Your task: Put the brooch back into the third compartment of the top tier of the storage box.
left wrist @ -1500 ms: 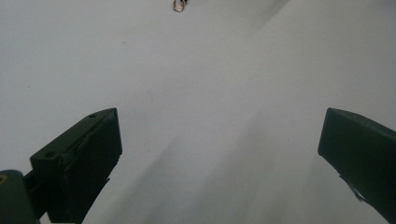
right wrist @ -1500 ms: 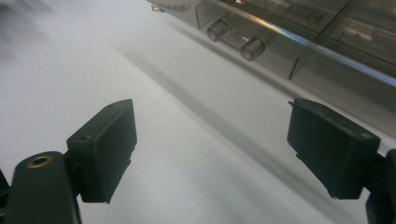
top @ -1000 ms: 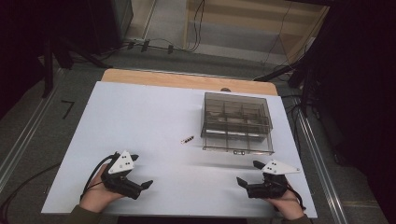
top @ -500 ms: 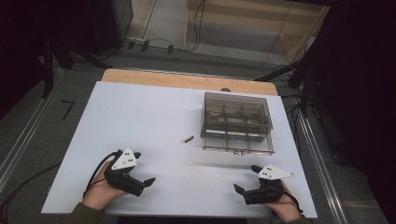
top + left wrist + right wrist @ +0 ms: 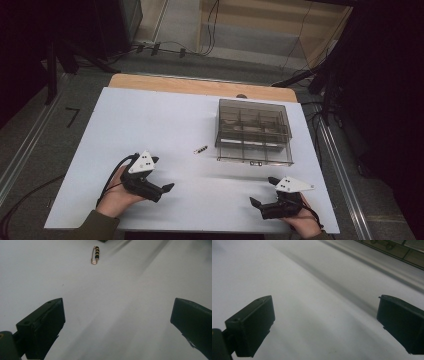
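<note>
A small pin strung with dark beads [image 5: 200,149] lies on the white table top [image 5: 150,120], just left of a clear compartment box [image 5: 254,131]. My left gripper [image 5: 162,174] rests in a hand at the front left and points toward the pin. In the left gripper view its jaws [image 5: 117,307] stand wide apart over bare table, with the pin [image 5: 95,255] far ahead. My right gripper [image 5: 262,191] sits at the front right, below the box. Its jaws [image 5: 324,302] have just been opening and stand wide with nothing between them. The box's edge [image 5: 402,250] shows ahead of them.
A wooden strip [image 5: 200,86] runs along the table's far edge. Cables and dark stands [image 5: 165,47] lie on the floor beyond it. Metal rails [image 5: 345,175] flank the table on both sides.
My left gripper has slid a little to the right and away from the front edge, toward the pin. The right gripper has stayed about where it was.
</note>
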`<action>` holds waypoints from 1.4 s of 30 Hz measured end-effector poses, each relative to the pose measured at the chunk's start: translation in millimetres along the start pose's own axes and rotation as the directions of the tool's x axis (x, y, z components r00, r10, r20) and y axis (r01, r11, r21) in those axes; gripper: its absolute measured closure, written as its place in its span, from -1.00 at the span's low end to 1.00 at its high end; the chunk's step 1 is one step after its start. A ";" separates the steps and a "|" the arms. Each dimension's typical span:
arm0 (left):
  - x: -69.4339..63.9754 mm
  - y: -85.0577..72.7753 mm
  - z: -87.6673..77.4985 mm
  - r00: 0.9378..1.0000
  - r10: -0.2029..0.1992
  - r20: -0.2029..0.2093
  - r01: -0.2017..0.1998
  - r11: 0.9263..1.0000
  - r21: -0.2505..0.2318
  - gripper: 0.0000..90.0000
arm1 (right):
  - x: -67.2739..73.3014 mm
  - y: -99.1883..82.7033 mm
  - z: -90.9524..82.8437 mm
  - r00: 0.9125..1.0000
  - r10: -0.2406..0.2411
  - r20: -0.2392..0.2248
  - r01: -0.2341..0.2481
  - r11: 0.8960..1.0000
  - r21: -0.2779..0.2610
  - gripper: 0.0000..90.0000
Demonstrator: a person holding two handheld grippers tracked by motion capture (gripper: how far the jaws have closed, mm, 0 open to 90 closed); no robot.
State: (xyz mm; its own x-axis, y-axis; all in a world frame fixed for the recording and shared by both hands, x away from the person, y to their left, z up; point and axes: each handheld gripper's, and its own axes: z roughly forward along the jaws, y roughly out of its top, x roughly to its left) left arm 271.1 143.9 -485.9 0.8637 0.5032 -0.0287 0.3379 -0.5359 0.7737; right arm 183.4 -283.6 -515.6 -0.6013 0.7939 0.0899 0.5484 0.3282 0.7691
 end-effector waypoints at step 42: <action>27.6 47.2 49.5 1.000 -0.003 0.000 0.003 1.000 -0.016 -0.82 | 1.1 0.0 0.7 1.000 0.005 0.001 -0.005 1.000 -0.001 -0.99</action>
State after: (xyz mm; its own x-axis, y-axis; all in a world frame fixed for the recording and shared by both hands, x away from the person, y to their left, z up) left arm 329.4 99.0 -481.6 0.8627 0.5048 -0.0312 0.3346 -0.5234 0.7836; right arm 183.2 -282.4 -516.0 -0.5980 0.7960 0.0936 0.5510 0.3235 0.7692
